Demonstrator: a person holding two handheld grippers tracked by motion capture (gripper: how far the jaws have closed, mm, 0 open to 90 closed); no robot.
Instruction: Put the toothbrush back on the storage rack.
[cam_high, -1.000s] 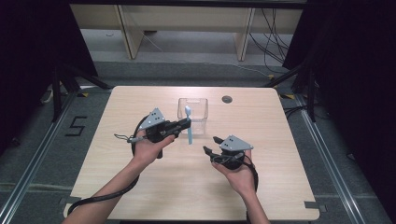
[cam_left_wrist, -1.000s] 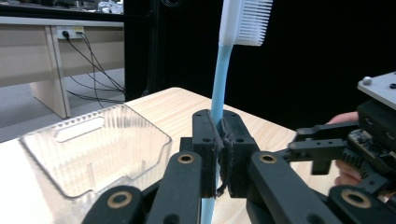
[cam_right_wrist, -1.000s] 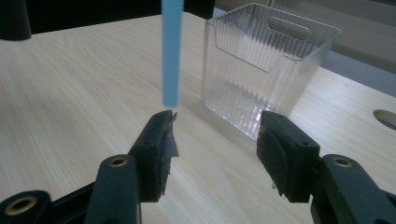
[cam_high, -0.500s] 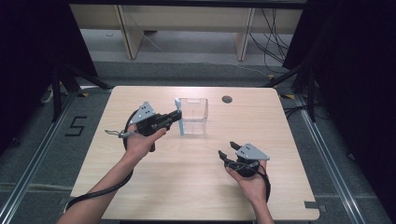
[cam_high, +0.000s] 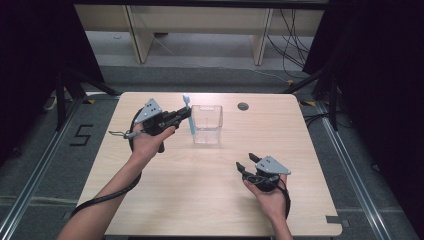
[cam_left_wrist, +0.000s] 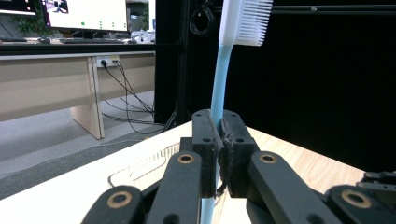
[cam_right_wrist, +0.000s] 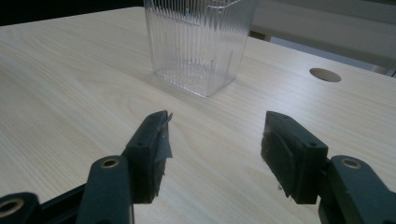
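A light-blue toothbrush (cam_high: 190, 121) with a white bristle head stands upright, head up, in my left gripper (cam_high: 186, 114), which is shut on its handle. It hangs just left of a clear ribbed plastic container (cam_high: 207, 124) at the table's middle back. In the left gripper view the pads clamp the toothbrush (cam_left_wrist: 218, 79) handle at my left gripper (cam_left_wrist: 219, 140). My right gripper (cam_high: 247, 168) rests low near the front right, open with nothing between its fingers; its jaws have just been opening. Ahead of my right gripper (cam_right_wrist: 215, 140) stands the container (cam_right_wrist: 198, 42).
The light wooden table (cam_high: 180, 200) has a round cable hole (cam_high: 243, 106) behind the container, seen also as the hole (cam_right_wrist: 325, 74) on the right. Black cables trail from both grippers. Dark curtains and floor rails surround the table.
My left gripper carried the toothbrush left and up, from in front of the container to its left side. My right gripper drew back toward the near right and sank lower.
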